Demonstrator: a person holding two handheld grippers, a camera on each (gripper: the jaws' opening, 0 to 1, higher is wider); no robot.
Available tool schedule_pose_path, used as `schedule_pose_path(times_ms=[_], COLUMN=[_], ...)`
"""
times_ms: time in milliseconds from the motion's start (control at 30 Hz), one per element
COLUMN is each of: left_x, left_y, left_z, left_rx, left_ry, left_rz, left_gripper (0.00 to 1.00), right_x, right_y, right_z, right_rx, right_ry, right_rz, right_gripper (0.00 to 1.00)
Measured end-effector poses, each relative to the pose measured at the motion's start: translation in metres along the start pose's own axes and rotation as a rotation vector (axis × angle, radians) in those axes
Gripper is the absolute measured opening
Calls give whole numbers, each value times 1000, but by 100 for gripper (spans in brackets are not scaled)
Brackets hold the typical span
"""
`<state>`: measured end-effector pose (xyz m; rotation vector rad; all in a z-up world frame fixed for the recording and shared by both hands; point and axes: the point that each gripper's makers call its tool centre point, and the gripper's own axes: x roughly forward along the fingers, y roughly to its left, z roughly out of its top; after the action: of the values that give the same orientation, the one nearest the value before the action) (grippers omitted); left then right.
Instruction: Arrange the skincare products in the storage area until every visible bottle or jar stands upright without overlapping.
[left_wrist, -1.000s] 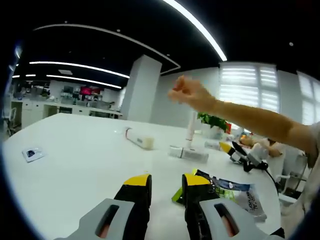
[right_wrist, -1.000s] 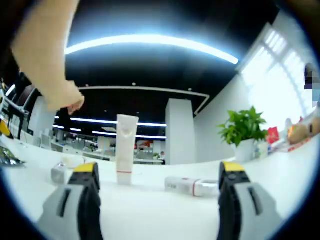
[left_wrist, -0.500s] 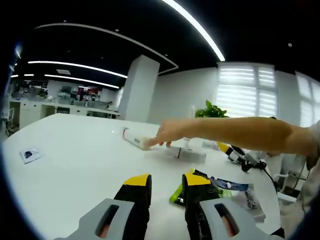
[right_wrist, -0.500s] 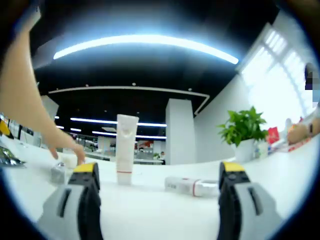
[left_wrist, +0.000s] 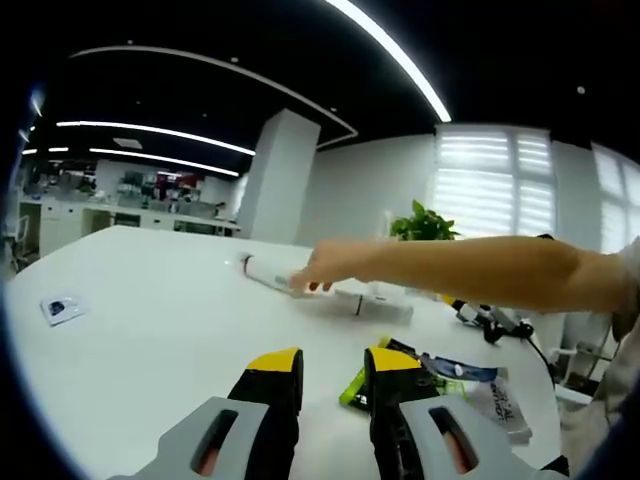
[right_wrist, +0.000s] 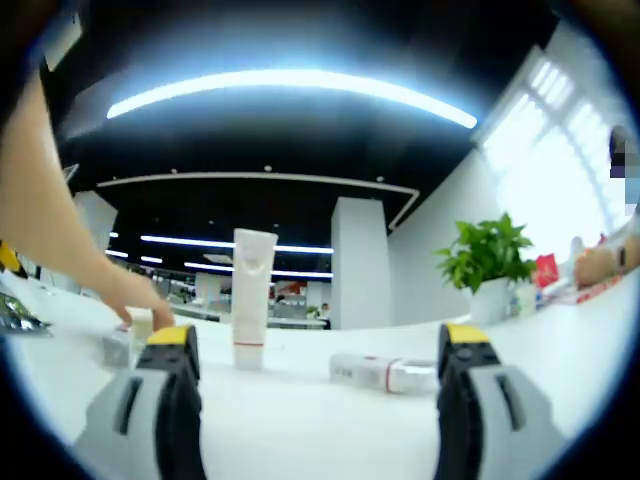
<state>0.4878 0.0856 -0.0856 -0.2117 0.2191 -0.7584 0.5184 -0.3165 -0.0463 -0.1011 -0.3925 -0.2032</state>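
My bare hand (left_wrist: 322, 272) touches the lying white tube (left_wrist: 268, 275) left of the standing white tube (right_wrist: 251, 298); another bottle (right_wrist: 384, 372) lies right of it. Left gripper (left_wrist: 332, 367) narrow and empty, right gripper (right_wrist: 318, 350) wide, empty.

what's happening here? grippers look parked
Yes, both look idle. The left gripper, nearly shut, and the wide open right gripper sit low over the white table, holding nothing. A person's bare hand reaches in and touches a tube lying on its side. One white tube stands upright on its cap; another lies flat between the right jaws' line of sight.
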Motion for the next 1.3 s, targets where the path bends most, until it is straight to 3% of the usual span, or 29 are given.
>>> schedule_pose_path(times_ms=[967, 1300], left_x=[1, 2], left_y=[2, 1], left_z=[-4, -5], left_rx=[9, 24], left_ry=[27, 39], left_rz=[9, 9], left_gripper=[25, 25], right_x=[2, -4], right_y=[-4, 6], right_z=[-5, 3], right_rx=[1, 0], right_ry=[1, 0], right_rz=[1, 1], right_gripper=[100, 100])
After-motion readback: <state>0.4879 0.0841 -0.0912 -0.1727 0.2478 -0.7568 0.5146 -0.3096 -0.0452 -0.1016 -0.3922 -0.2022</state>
